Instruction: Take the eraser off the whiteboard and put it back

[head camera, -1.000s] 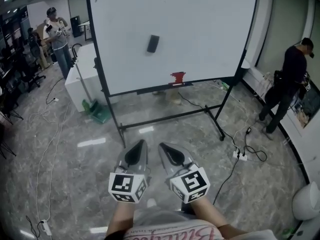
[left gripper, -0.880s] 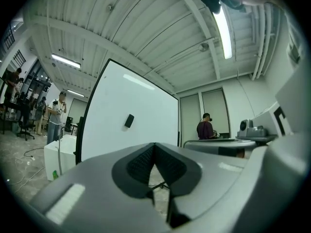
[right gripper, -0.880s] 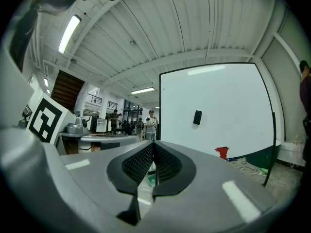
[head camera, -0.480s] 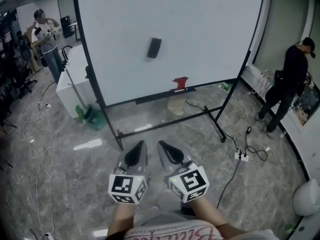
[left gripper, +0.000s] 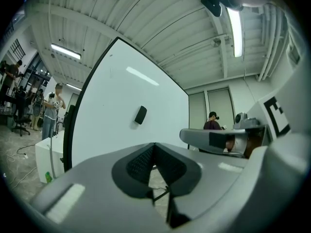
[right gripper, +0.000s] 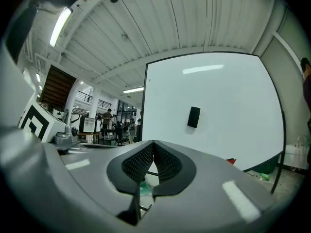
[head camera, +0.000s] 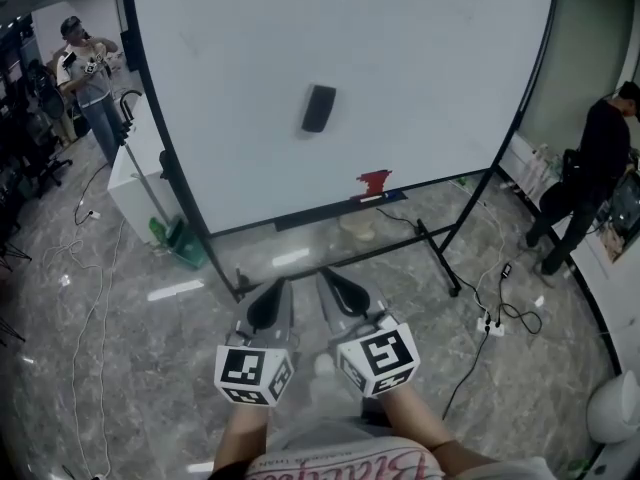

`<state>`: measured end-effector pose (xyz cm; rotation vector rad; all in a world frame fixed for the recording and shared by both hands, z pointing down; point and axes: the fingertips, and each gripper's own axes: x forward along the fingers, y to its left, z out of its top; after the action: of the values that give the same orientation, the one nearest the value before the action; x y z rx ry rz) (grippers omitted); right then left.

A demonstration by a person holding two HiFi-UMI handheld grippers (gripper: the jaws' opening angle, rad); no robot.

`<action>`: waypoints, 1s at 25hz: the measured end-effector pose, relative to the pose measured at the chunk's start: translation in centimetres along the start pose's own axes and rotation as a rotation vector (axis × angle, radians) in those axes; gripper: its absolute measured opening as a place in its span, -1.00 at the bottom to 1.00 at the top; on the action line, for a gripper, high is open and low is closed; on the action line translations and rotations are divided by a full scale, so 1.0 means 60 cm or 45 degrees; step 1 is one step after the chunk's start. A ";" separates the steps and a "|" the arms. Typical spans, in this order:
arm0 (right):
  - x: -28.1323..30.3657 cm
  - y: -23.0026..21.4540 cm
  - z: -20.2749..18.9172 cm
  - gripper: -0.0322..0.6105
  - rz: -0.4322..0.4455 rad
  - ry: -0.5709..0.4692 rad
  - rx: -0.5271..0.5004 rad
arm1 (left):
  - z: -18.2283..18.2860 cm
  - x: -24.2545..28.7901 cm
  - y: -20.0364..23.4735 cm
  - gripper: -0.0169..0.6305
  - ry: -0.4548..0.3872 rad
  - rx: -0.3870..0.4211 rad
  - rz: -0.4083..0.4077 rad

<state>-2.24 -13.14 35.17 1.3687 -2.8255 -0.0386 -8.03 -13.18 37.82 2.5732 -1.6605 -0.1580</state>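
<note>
Eraser check: small black rectangular eraser (head camera: 318, 108) sits on large white whiteboard (head camera: 430, 78), near board centre, slightly tilted. Left hand-held gripper (head camera: 275, 293) clenched, nothing between jaws. Right hand-held gripper (head camera: 335, 286) clenched, also empty. Both side by side, well apart from board, above grey marble-pattern floor (head camera: 150, 368). Black bottom tray (head camera: 320, 214) of board holds small red object (head camera: 375, 182).

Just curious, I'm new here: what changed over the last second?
The person has walked nearer the whiteboard, which now fills more of the head view. Nothing was grasped: the eraser stays on it, and the left gripper and right gripper stay shut and empty.
</note>
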 end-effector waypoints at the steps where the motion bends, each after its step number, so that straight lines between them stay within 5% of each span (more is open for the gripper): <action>1: 0.017 -0.012 0.003 -0.89 0.001 -0.007 -0.004 | 0.003 0.017 0.009 -0.95 -0.007 0.004 0.006; 7: 0.115 -0.086 0.025 -0.88 0.032 -0.037 -0.021 | 0.024 0.119 0.052 -0.95 -0.048 0.020 0.032; 12: 0.190 -0.138 0.052 -0.56 0.066 -0.079 -0.047 | 0.044 0.192 0.087 -0.95 -0.085 0.030 0.070; 21: 0.309 -0.261 0.100 0.04 -0.136 -0.118 0.011 | 0.048 0.274 0.145 -0.95 -0.082 0.031 0.121; 25: 0.343 -0.285 0.125 0.11 -0.169 -0.141 0.050 | 0.053 0.298 0.162 -0.95 -0.079 0.033 0.124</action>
<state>-1.63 -39.72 27.08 1.6097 -2.8320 -0.0609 -9.92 -33.52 34.98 2.5240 -1.8165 -0.2141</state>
